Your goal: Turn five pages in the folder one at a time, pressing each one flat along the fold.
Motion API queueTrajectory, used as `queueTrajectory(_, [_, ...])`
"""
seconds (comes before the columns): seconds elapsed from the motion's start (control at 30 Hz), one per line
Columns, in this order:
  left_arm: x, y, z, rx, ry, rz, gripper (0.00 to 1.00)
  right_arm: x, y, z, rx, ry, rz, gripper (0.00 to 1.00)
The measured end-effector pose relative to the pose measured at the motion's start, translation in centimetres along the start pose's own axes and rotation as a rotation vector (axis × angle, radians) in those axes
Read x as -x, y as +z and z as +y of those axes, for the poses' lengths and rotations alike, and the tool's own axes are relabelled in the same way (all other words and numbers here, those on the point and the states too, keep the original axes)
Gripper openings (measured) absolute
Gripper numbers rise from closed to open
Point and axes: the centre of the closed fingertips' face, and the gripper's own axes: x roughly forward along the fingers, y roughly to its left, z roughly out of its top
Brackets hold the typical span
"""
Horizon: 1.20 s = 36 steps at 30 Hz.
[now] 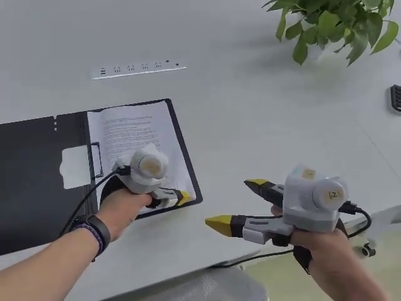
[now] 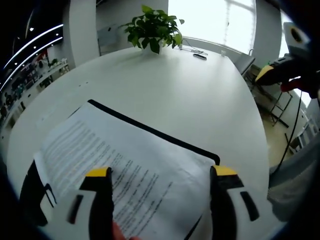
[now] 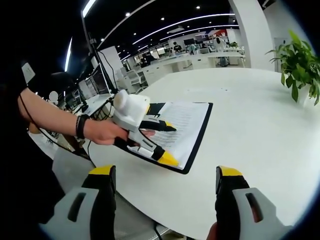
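The black folder [image 1: 31, 175] lies open on the white table, its printed page [image 1: 138, 132] on the right half. My left gripper [image 1: 178, 197] is over the page's near right corner. In the left gripper view it [image 2: 161, 172] is open, and the page [image 2: 140, 165] spreads between and below the yellow-tipped jaws. I cannot tell whether the jaws touch the paper. My right gripper [image 1: 238, 204] is open, holds nothing, and hovers off the folder's right near the table's front edge. The right gripper view has its jaws [image 3: 165, 171] wide apart, facing the left gripper [image 3: 169, 143] and the folder [image 3: 195, 140].
A white power strip [image 1: 138, 68] lies behind the folder. A potted plant [image 1: 338, 25] stands at the far right, with a dark object [image 1: 396, 97] at the right edge. A grey chair [image 1: 200, 285] sits below the table's front edge.
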Motion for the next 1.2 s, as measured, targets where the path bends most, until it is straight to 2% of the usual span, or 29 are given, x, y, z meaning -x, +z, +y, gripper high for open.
queueTrajectory(0.1, [0.0, -0.1, 0.1, -0.002, 0.003, -0.004, 0.77, -0.2, 0.0, 0.0, 0.000, 0.004, 0.002, 0.81])
queueTrajectory(0.2, [-0.1, -0.3, 0.2, -0.030, 0.009, 0.000, 0.75, -0.6, -0.2, -0.2, -0.001, 0.008, 0.010, 0.81])
queueTrajectory(0.47, [0.1, -0.2, 0.4, -0.023, 0.004, -0.025, 0.73, -1.2, 0.1, -0.6, 0.001, 0.016, 0.011, 0.79])
queueTrajectory(0.77, [0.3, -0.1, 0.9, -0.013, 0.002, -0.047, 0.66, -2.1, 0.4, -1.4, 0.009, 0.028, 0.021, 0.77])
queueTrajectory(1.03, [0.3, 0.0, 1.3, 0.003, 0.022, -0.068, 0.61, -4.1, 1.4, -1.9, 0.016, 0.067, 0.023, 0.75])
queueTrajectory(1.2, [0.3, 0.1, 1.5, 0.007, 0.026, -0.079, 0.58, -6.2, 2.3, -2.4, 0.002, 0.104, 0.015, 0.72])
